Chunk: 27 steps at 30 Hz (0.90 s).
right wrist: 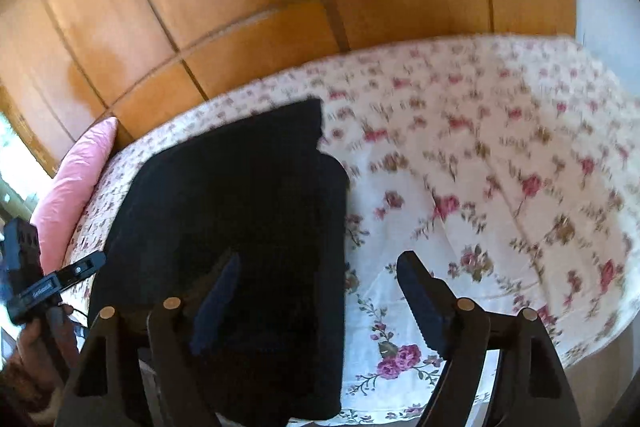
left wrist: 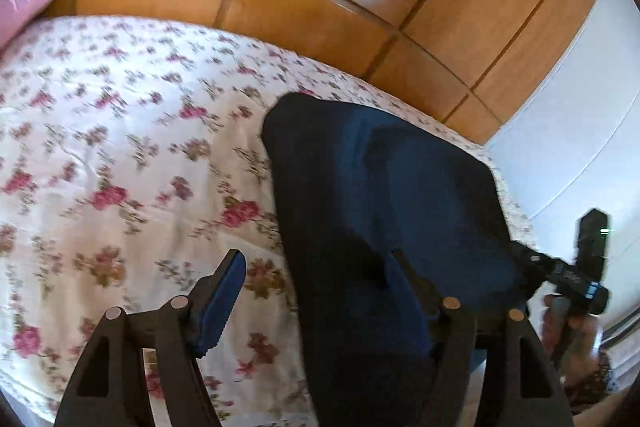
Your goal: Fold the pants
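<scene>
Pants (right wrist: 240, 227), dark, lie on a floral bedspread (right wrist: 480, 167) before wooden panelling (right wrist: 240, 7); pink pillow (right wrist: 76, 179) at left. Left gripper (left wrist: 316, 301) and right gripper (right wrist: 320, 303) gape wide, holding nothing.

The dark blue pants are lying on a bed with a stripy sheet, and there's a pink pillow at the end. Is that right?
Nearly. The sheet is not stripy: it is white with pink and red flowers, as the right wrist view shows clearly. The rest holds: the dark blue pants lie on the bed, and a pink pillow sits at its end by the wooden wall.
</scene>
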Motion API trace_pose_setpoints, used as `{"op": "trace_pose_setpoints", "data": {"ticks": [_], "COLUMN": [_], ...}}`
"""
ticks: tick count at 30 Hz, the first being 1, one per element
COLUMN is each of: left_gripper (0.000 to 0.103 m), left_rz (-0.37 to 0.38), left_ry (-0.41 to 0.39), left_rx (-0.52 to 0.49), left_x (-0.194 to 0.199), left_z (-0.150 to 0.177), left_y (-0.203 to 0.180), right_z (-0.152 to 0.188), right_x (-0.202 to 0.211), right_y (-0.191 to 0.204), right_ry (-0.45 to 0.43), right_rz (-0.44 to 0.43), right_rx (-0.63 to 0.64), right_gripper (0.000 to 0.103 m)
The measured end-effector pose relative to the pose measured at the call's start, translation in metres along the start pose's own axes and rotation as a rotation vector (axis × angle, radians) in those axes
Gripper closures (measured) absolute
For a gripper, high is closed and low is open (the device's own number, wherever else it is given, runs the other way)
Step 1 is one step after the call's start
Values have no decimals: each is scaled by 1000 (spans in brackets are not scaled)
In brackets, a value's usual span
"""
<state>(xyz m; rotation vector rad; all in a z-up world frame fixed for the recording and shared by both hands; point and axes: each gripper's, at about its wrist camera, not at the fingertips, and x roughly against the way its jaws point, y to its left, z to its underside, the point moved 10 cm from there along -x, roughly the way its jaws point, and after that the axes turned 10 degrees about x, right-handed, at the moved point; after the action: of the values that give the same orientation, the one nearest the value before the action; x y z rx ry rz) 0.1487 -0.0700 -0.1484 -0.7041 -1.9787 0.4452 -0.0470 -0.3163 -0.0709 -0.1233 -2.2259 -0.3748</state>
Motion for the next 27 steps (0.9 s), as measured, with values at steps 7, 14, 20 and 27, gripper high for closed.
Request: {"op": "trace_pose_setpoints", "data": {"ticks": [7, 14, 20, 27], "left_gripper": [30, 29, 25, 23], "left_rz": [65, 63, 91, 156], "left_ry": [83, 134, 173, 231], "left_rx": [3, -104, -69, 53], "left_x": [-15, -24, -31, -44], "left_z": [0, 7, 6, 10], "left_y": [-7, -27, -23, -12], "right_z": [4, 5, -2, -5], "right_x": [-28, -45, -60, -66], "right_y": [-5, 3, 18, 36], "right_ry": [73, 111, 109, 110], "right_rz": [-175, -257, -285, -234], "right_rx": [-144, -182, -157, -80], "right_gripper": [16, 15, 14, 18]}}
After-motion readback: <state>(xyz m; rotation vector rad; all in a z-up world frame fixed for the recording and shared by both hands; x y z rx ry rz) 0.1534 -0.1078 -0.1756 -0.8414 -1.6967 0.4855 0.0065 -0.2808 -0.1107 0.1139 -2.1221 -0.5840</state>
